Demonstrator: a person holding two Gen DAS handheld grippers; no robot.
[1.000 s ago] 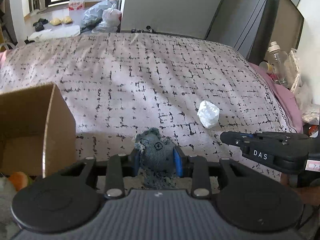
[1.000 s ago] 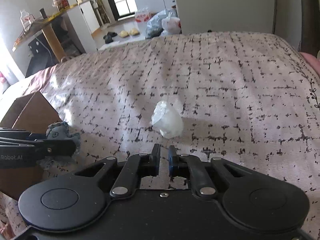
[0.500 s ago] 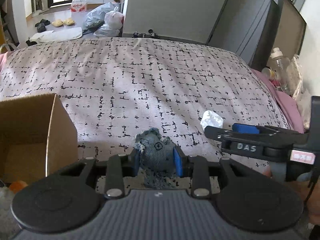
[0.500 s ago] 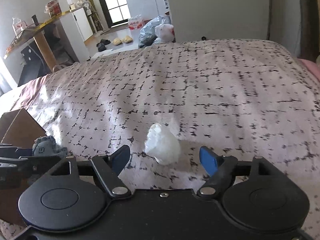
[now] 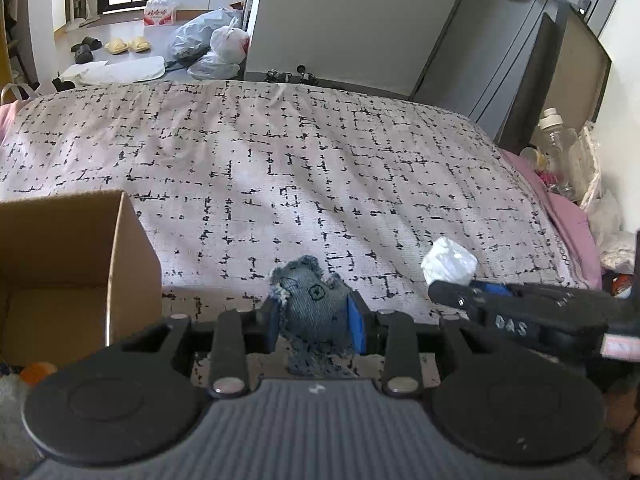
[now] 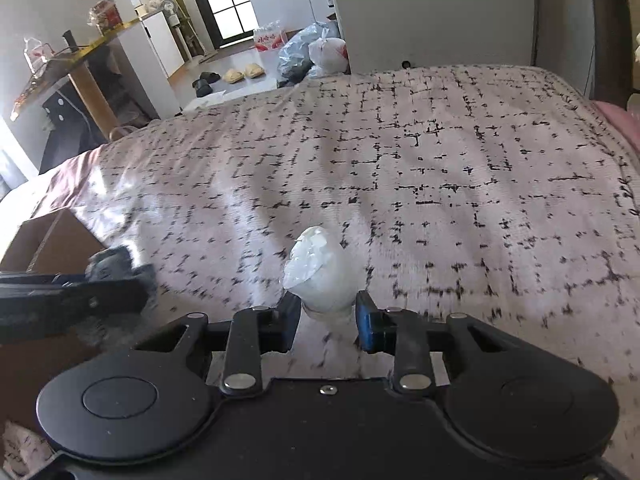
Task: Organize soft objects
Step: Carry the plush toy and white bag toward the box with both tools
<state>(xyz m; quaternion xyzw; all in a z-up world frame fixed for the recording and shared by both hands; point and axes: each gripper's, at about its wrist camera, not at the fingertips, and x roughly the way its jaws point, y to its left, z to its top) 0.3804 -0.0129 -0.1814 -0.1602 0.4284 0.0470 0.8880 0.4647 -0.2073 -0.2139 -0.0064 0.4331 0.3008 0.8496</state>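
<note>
My left gripper (image 5: 316, 320) is clenched on a small blue denim toy (image 5: 314, 306), its blue pads pressed against both sides of the frayed fabric, with loose threads hanging below the jaws. The toy is lifted just above the near edge of the bedspread (image 5: 280, 168), a pale cover printed with broken black grid lines. To the left of my left gripper stands an open cardboard box (image 5: 80, 256), its inner walls and floor visible; an orange object (image 5: 38, 372) shows at the box's near lower corner, too little of it visible to identify. My right gripper (image 6: 328, 320) has just been closing, and its jaws now grasp the lower part of a white crumpled wad (image 6: 320, 276) between them, the blue pad on the right side touching it. In the left wrist view the same white wad (image 5: 450, 262) sits at the tip of my right gripper (image 5: 460, 298), to the right of the denim toy and well apart from the box. In the right wrist view my left gripper (image 6: 120, 292) enters from the left edge, blurred, with the box (image 6: 48, 240) behind it. Beyond the far end of the bed lie plastic bags (image 5: 216, 46) and slippers (image 5: 128, 45) on the floor. At the far right, bottles (image 5: 554, 136) stand beside the pink sheet edge (image 5: 568, 216).
</note>
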